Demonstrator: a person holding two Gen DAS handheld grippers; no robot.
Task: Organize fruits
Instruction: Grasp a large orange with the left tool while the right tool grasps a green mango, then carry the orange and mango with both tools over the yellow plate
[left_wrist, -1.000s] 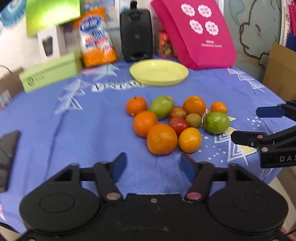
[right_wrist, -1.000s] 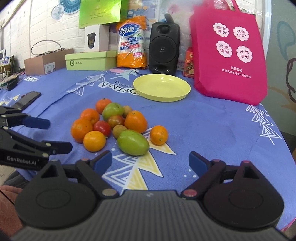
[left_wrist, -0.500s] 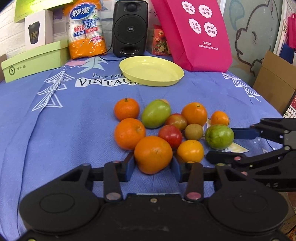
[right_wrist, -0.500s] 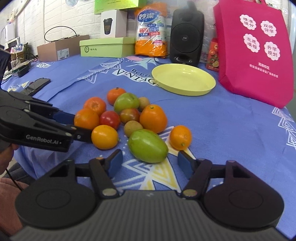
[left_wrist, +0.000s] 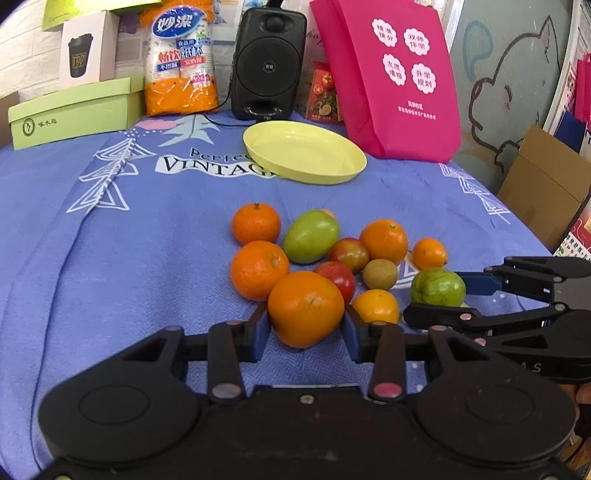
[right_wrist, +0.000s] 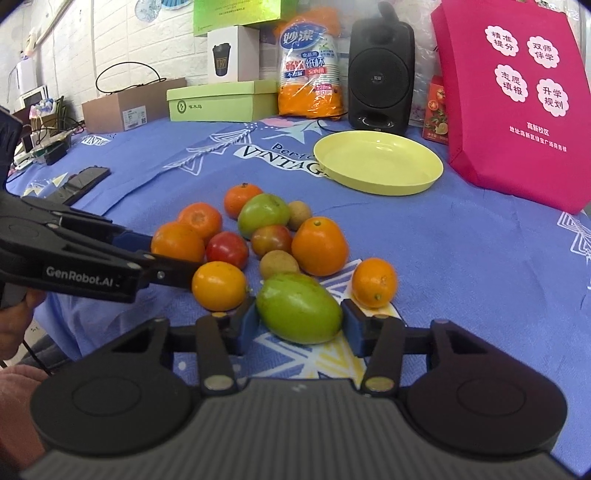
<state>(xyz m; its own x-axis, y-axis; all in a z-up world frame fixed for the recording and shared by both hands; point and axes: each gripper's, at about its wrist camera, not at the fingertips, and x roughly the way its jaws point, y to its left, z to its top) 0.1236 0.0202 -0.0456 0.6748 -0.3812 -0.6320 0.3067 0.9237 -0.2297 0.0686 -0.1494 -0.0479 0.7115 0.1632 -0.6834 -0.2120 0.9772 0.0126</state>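
A pile of fruit lies on the blue tablecloth (left_wrist: 110, 258): several oranges, tomatoes, kiwis and two green mangoes. My left gripper (left_wrist: 306, 338) has its fingers closed on both sides of a large orange (left_wrist: 306, 308) at the pile's near edge. My right gripper (right_wrist: 298, 325) has its fingers closed against a green mango (right_wrist: 298, 312), also seen in the left wrist view (left_wrist: 437, 287). An empty yellow plate (left_wrist: 304, 151) sits behind the pile, also in the right wrist view (right_wrist: 377, 162).
A black speaker (left_wrist: 267, 62), a pink bag (left_wrist: 395, 77), a pack of paper cups (left_wrist: 179, 59) and a green box (left_wrist: 74, 110) line the back of the table. A cardboard box (left_wrist: 546, 184) stands off the right edge. A dark flat object (right_wrist: 85, 177) lies at the left.
Both grippers moved forward to the pile and narrowed: the left one around the large orange, the right one around the green mango. The fruits have stayed in place.
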